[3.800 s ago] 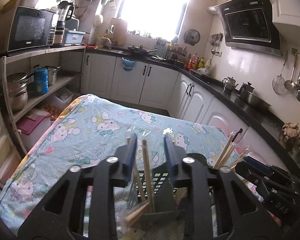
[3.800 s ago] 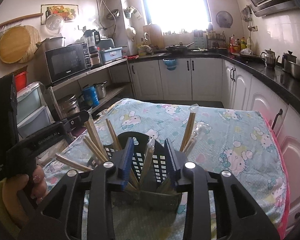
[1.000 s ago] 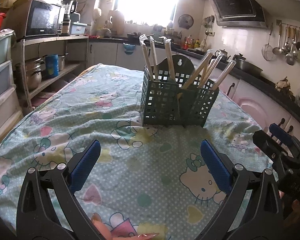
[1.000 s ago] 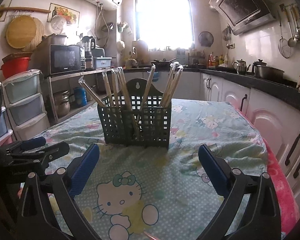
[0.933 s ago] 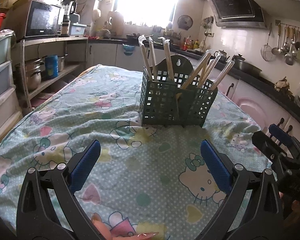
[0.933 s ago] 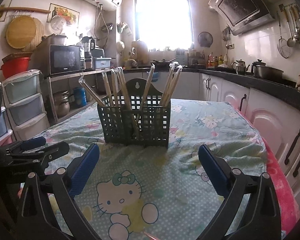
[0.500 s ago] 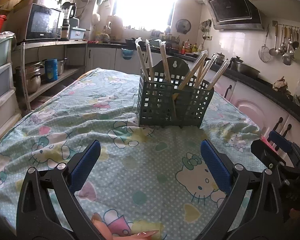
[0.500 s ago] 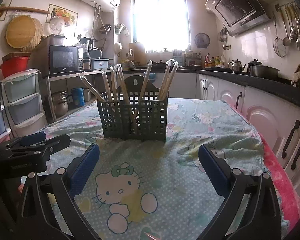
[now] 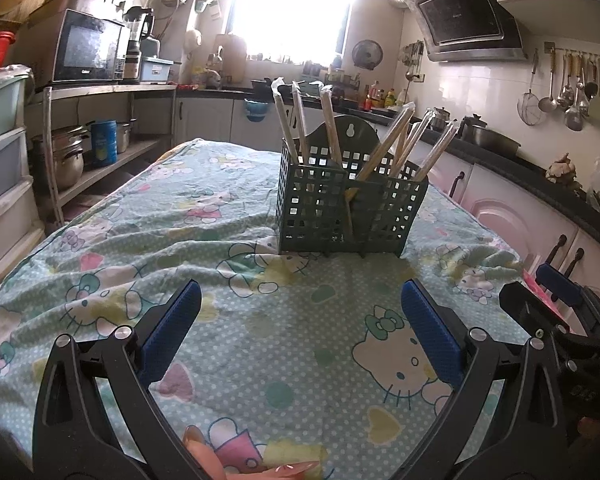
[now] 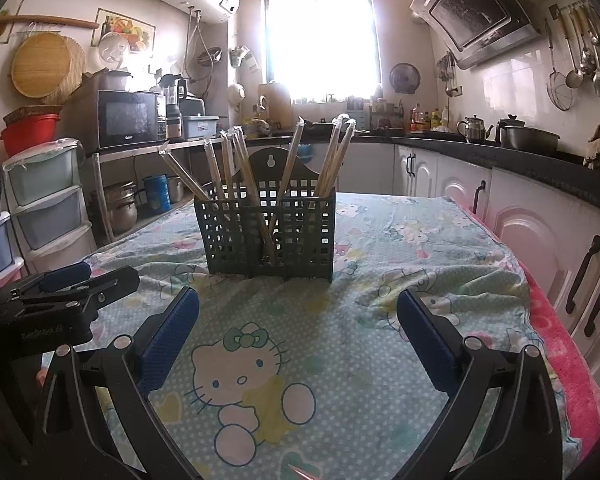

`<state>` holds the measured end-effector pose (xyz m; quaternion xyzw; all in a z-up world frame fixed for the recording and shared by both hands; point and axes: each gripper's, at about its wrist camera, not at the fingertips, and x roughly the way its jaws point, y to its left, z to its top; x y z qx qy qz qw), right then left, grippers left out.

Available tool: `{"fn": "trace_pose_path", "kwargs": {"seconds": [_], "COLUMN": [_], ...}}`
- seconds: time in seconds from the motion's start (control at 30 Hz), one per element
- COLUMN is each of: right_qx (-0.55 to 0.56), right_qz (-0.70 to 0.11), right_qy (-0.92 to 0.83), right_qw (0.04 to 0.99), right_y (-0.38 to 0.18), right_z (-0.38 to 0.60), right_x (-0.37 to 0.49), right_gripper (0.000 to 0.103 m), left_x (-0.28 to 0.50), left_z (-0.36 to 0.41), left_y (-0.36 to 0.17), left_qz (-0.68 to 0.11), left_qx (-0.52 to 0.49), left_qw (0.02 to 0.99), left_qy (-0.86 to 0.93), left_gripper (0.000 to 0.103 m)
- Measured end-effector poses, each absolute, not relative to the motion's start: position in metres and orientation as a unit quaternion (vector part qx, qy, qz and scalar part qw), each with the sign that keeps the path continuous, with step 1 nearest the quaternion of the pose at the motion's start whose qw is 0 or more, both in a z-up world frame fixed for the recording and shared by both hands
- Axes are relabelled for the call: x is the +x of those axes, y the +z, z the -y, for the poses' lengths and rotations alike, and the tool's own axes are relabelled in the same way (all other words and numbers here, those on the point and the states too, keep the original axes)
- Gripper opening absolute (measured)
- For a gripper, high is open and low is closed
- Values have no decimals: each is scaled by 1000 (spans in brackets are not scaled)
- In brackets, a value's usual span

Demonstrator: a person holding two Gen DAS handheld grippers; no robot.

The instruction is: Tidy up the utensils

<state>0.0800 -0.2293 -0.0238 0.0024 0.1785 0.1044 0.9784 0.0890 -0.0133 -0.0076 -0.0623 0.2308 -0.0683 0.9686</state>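
Observation:
A dark green mesh utensil holder (image 9: 346,204) stands upright on the table, also in the right wrist view (image 10: 266,232). Several wrapped chopsticks (image 9: 388,146) lean in its compartments (image 10: 336,160). My left gripper (image 9: 298,332) is wide open and empty, low over the cloth, well short of the holder. My right gripper (image 10: 298,334) is wide open and empty, equally far back. The right gripper shows at the left wrist view's right edge (image 9: 560,320); the left gripper shows at the right wrist view's left edge (image 10: 60,296).
The table carries a Hello Kitty cloth (image 9: 260,320) with a pink edge on the right (image 10: 556,344). Plastic drawers (image 10: 46,208) and a shelf with pots and a microwave (image 9: 86,54) stand left. White cabinets under a black counter (image 10: 540,208) run along the right.
Both grippers have drawn back from the holder and dropped lower, from almost shut over the holder to wide open. In the last second they sank slightly more.

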Motion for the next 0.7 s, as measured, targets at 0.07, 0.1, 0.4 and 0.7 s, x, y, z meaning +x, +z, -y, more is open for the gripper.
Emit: {"fn": "trace_pose_path", "kwargs": {"seconds": [0.07, 0.1, 0.4, 0.7], "right_qx": [2, 2, 2, 2], "right_qz": [-179, -179, -178, -179], "right_qy": [105, 104, 105, 105], "right_qw": [978, 978, 978, 978], "right_y": [-24, -24, -24, -24], "right_z": [229, 229, 228, 228], "right_x": [80, 80, 80, 80], "right_gripper": [97, 97, 97, 97], "left_x": [89, 89, 87, 87], "left_z": [13, 13, 12, 12], "left_y": [-8, -8, -6, -5], "left_qz": [-231, -230, -226, -225], "left_qx": [-62, -61, -61, -61], "left_qw": [969, 969, 970, 970], "left_qy": [-69, -69, -68, -67], "left_gripper": [92, 92, 92, 92]}}
